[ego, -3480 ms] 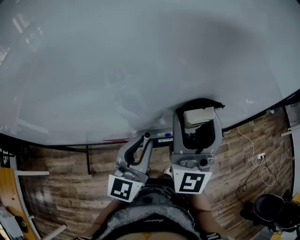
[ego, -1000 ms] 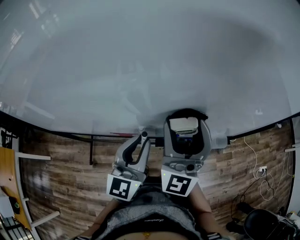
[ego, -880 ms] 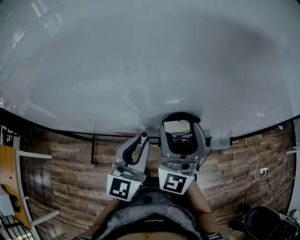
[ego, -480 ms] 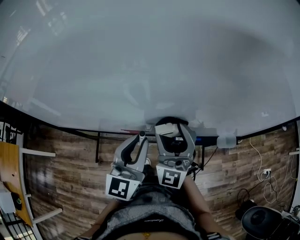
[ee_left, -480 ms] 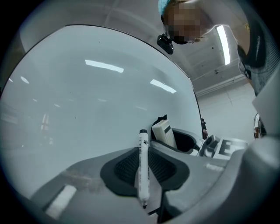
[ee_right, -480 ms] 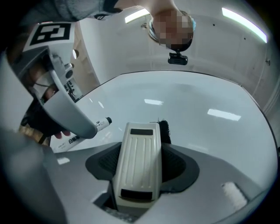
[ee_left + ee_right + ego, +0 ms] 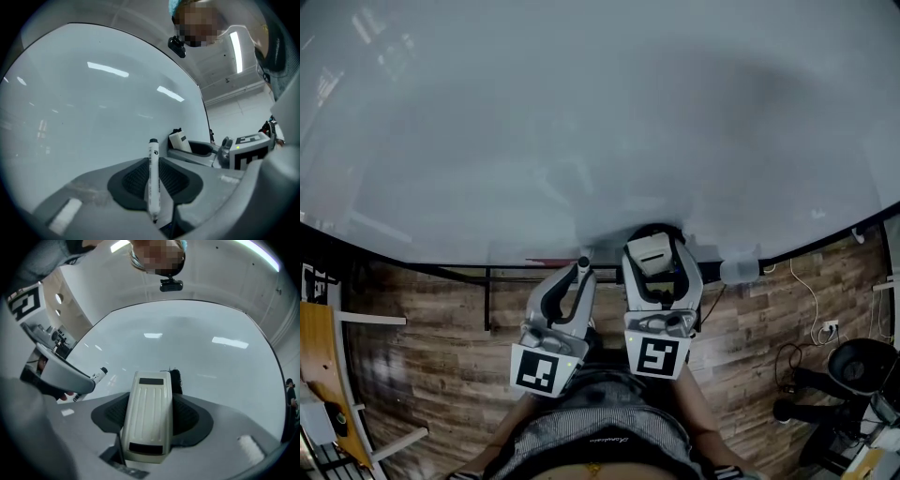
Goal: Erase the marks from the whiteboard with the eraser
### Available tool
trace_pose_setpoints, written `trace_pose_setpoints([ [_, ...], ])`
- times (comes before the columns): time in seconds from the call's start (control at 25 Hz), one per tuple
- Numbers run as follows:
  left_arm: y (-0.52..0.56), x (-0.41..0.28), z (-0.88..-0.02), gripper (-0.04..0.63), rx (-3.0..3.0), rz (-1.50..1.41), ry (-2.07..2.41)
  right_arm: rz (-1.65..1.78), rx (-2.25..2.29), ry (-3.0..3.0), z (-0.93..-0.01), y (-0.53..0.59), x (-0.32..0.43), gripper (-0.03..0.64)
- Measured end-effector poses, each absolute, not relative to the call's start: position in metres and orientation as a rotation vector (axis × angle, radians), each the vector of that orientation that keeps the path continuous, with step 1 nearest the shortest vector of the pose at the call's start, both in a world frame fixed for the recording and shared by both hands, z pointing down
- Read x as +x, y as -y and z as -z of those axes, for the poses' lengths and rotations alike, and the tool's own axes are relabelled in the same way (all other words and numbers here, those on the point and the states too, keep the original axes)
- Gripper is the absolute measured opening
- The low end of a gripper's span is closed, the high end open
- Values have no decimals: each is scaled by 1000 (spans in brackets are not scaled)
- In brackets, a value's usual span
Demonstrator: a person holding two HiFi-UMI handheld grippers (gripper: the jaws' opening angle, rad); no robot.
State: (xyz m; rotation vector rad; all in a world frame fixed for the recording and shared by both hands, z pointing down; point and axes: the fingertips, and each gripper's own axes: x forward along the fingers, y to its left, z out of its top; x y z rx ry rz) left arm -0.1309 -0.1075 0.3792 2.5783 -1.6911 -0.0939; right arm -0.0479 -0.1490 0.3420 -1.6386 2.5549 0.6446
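At whiteboard [image 7: 581, 112], one eraser [image 7: 147, 423], one marker [image 7: 153, 178]

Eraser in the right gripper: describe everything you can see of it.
The cream plastic block eraser has a ribbed back with a dark rectangular inset at each end and a black fuzzy wiping pad along one side. The right gripper is shut on it, its far end aimed at the glossy whiteboard. Contact with the board cannot be told.
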Motion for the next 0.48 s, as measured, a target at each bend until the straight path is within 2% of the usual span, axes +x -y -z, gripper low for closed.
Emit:
trace_pose_setpoints([
  [0.48,117,-84,-372,72,2642,92,1707,-419,-1730,-2635,-345,150,21,265],
])
